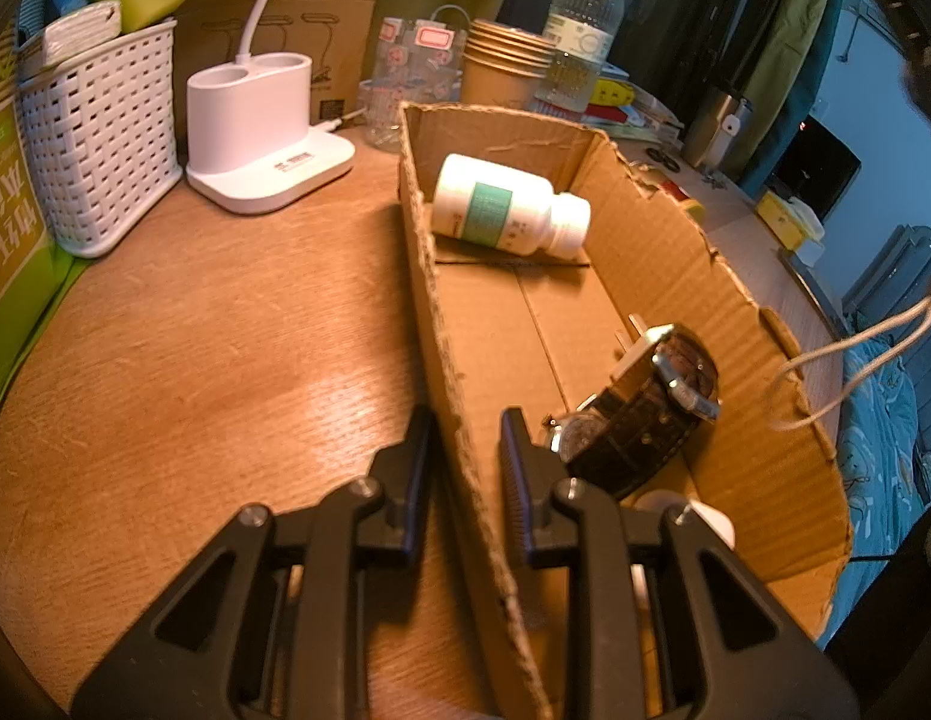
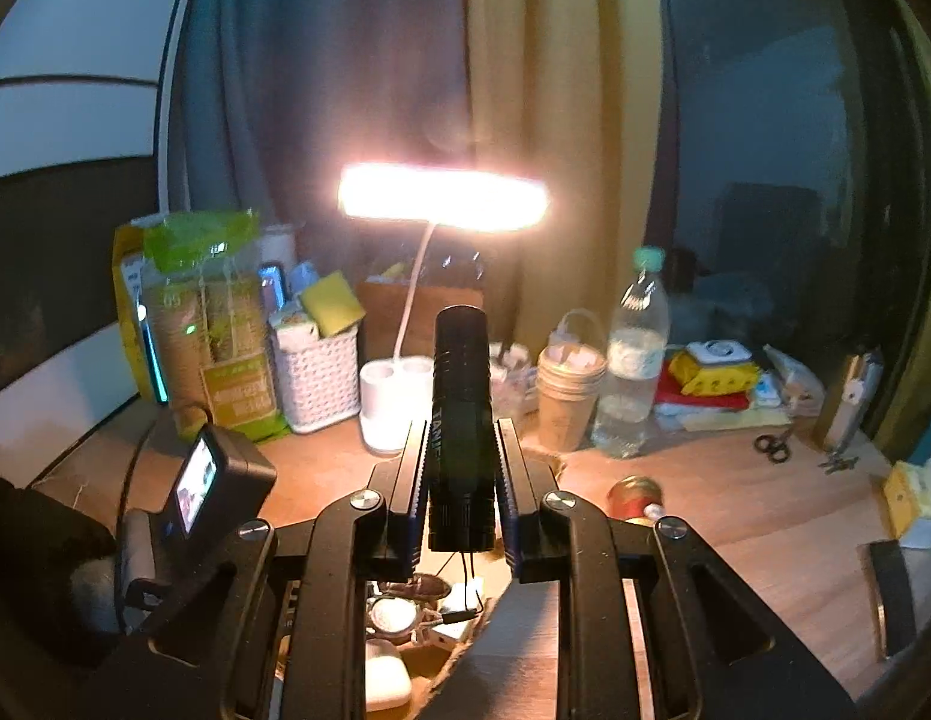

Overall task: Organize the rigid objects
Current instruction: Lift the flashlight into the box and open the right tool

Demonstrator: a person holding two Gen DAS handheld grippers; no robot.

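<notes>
The left gripper [image 1: 465, 450] sits low over a wooden desk [image 1: 195, 330], its two black fingers astride the near wall of an open cardboard box [image 1: 675, 252]: one finger outside over the desk, the other inside. The jaws stand apart with the wall between them; whether they press the cardboard cannot be told.

Inside the box, a white pill bottle [image 1: 510, 207] lies on its side at the far end, long axis running across the box, cap pointing right. Its green label carries print too small to read. Nearer the gripper, a wristwatch [image 1: 639, 414] with a dark leather strap rests against the right-hand wall, beside a white plug [image 1: 636, 354].

The right gripper [image 2: 456, 468] is held higher, level, facing the back of the desk. Its jaws pinch a black flashlight [image 2: 461, 420], which stands upright between the fingers, long axis vertical (white lettering down the barrel is partly hidden; only "TAN" reads clearly). A thin cord hangs from its lower end.

Behind, a lit desk lamp [image 2: 444, 198] glares over a white woven basket [image 2: 315, 381], a stack of paper cups [image 2: 567, 384] and a clear water bottle [image 2: 630, 360]. A green package at the left edge bears Chinese characters, unreadable at this angle.
</notes>
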